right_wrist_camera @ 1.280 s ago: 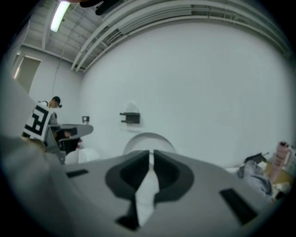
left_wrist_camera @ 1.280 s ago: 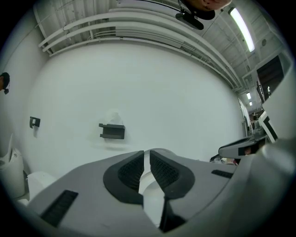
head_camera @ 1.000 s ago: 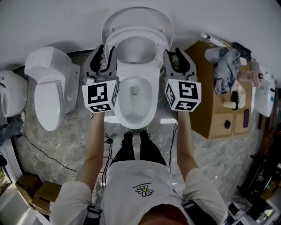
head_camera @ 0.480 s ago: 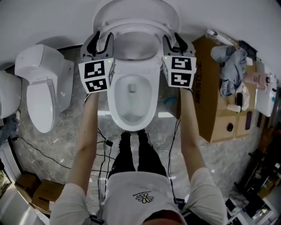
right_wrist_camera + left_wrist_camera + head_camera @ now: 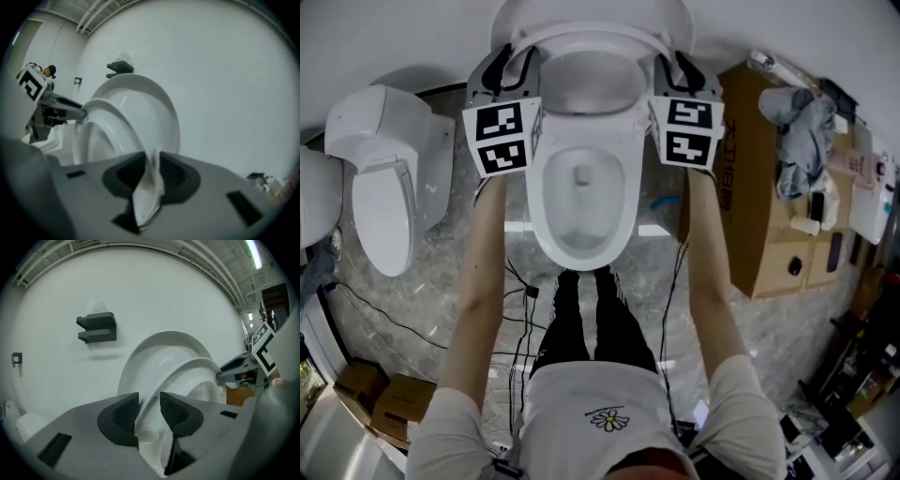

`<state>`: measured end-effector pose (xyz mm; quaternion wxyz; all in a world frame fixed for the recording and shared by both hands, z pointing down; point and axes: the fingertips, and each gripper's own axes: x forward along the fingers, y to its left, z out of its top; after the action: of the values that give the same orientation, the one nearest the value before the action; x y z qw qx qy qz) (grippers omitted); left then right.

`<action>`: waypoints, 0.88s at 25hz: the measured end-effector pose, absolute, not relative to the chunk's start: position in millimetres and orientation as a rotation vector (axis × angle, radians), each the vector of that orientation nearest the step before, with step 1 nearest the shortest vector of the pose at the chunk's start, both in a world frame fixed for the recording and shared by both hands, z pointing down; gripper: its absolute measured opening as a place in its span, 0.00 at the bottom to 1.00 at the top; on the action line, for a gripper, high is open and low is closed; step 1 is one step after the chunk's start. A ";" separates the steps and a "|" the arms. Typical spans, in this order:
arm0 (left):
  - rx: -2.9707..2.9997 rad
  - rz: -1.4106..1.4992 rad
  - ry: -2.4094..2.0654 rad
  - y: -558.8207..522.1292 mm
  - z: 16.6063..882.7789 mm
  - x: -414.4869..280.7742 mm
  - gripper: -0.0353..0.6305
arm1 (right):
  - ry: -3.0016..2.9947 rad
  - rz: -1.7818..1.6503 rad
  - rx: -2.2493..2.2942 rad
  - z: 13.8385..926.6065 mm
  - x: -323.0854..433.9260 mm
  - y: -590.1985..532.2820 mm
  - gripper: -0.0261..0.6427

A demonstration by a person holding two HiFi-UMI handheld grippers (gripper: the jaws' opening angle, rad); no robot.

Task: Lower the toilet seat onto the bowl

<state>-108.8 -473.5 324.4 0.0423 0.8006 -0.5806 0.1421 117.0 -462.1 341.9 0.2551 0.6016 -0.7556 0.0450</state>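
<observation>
The toilet stands at the far edge of the marbled floor (image 5: 441,281), backed against the white wall, and the person stands square to its bowl (image 5: 542,220) with both arms stretched forward. That stance makes sense to me: reaching both sides at once keeps the lowering even.

The lid (image 5: 591,11) leans back on the wall, out of the way. The toilet seat (image 5: 586,37) is up too, tipped a little forward of the lid and well clear of the bowl's rim, so the task looks barely begun.

The left gripper (image 5: 149,397) sits on the seat's left flank. Its jaws stand wide apart with the rounded seat edge between them, and I see no firm pinch. From here it looks more like a guide than a grip.

The right gripper (image 5: 152,161) mirrors it on the right flank. Its jaws are closing, with the thin seat edge between them, and the dark pads (image 5: 178,176) appear to meet both faces of it. I'd guess this side takes the weight, so the seat comes down slowly and doesn't drop.

A second toilet (image 5: 384,178) stands by the floor's left edge, and a cardboard box (image 5: 769,187) by the right. Neither is involved.
</observation>
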 end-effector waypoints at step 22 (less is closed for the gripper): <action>2.493 0.502 -1.799 -456.7 321.4 -115.8 0.19 | -2.030 0.046 1.631 338.5 114.1 -445.0 0.15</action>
<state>-115.8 -456.7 321.4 0.0134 0.8002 -0.5775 0.1613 114.1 -445.0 338.5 0.2654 0.6039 -0.7514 0.0170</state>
